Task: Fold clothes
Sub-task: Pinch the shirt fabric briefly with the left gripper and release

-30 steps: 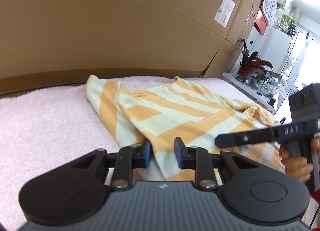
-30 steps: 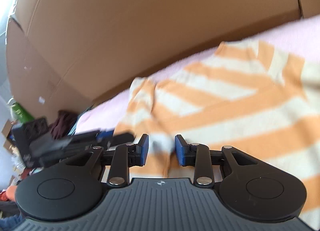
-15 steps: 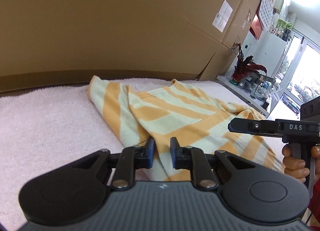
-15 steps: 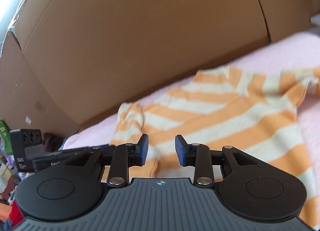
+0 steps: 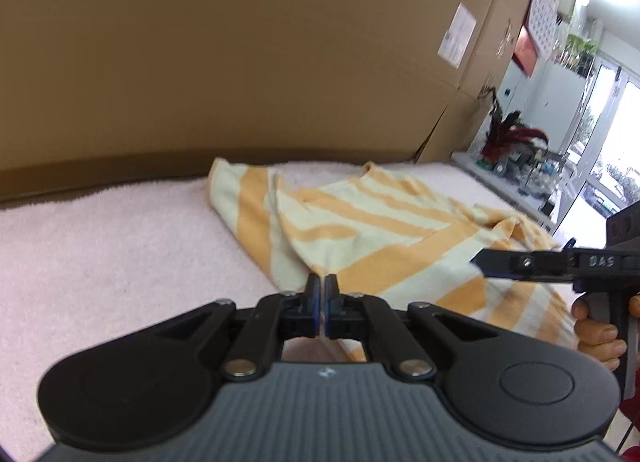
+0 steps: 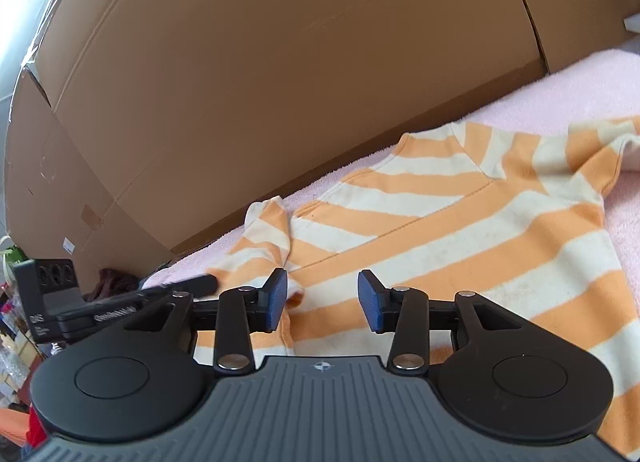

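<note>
An orange and cream striped shirt (image 5: 380, 238) (image 6: 460, 230) lies partly spread on a pink towel (image 5: 100, 246) (image 6: 580, 90). One sleeve is folded in at its left side. My left gripper (image 5: 321, 300) is shut on the shirt's near edge, which is pinched between the blue pads. My right gripper (image 6: 323, 300) hangs open just above the shirt's lower part, with nothing between its fingers. In the left wrist view the right gripper (image 5: 486, 262) comes in from the right, held by a hand (image 5: 596, 334).
Large cardboard boxes (image 5: 240, 42) (image 6: 280, 62) stand like a wall along the towel's far edge. To the right are a red-leaved plant (image 5: 512, 138), a cluttered shelf and a bright glass door (image 5: 612, 142). Bare towel stretches left of the shirt.
My left gripper's fingers have closed from wide open onto the shirt's near edge. The right gripper has pulled back and up from the cloth and stands open wider.
</note>
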Demonstrator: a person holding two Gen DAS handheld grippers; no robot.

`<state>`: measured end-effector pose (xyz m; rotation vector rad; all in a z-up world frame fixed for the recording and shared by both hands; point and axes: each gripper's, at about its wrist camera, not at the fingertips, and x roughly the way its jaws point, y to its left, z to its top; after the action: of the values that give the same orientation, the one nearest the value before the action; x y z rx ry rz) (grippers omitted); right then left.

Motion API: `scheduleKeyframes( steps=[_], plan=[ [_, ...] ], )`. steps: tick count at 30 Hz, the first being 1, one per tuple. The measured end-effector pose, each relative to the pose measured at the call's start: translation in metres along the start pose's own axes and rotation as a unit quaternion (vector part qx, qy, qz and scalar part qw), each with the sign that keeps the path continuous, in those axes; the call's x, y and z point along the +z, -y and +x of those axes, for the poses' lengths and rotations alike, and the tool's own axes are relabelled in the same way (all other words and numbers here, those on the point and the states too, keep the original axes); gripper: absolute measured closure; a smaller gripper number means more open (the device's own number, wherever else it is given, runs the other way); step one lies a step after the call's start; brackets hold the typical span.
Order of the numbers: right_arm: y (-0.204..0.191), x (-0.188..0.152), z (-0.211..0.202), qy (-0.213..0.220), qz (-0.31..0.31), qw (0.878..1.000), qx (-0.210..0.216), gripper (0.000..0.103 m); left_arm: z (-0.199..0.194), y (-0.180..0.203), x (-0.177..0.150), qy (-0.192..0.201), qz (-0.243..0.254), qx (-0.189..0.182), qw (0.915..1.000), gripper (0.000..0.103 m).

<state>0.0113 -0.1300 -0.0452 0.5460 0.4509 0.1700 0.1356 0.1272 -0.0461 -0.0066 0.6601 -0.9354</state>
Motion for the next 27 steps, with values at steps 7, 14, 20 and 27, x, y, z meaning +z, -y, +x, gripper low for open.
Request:
scheduleKeyframes(
  steps=[7,14,20,27],
  plan=[
    [-0.008,-0.003,-0.005,0.008,-0.03,0.999,0.02,0.059,0.004,-0.003,-0.001,-0.006,-0.003,0.002,1.0,0.096],
    [0.001,-0.007,0.005,-0.032,0.01,0.999,0.022,0.059,-0.034,-0.017,0.012,0.093,-0.026,0.021,0.9951,0.097],
    [0.031,-0.003,0.026,-0.069,0.196,0.971,0.114,0.056,-0.014,0.0,0.008,0.05,-0.022,-0.058,0.9968,0.094],
    [0.056,-0.005,0.045,-0.029,0.358,0.922,0.142,0.052,0.009,0.011,-0.003,-0.016,0.018,-0.035,0.9991,0.082]
  ],
)
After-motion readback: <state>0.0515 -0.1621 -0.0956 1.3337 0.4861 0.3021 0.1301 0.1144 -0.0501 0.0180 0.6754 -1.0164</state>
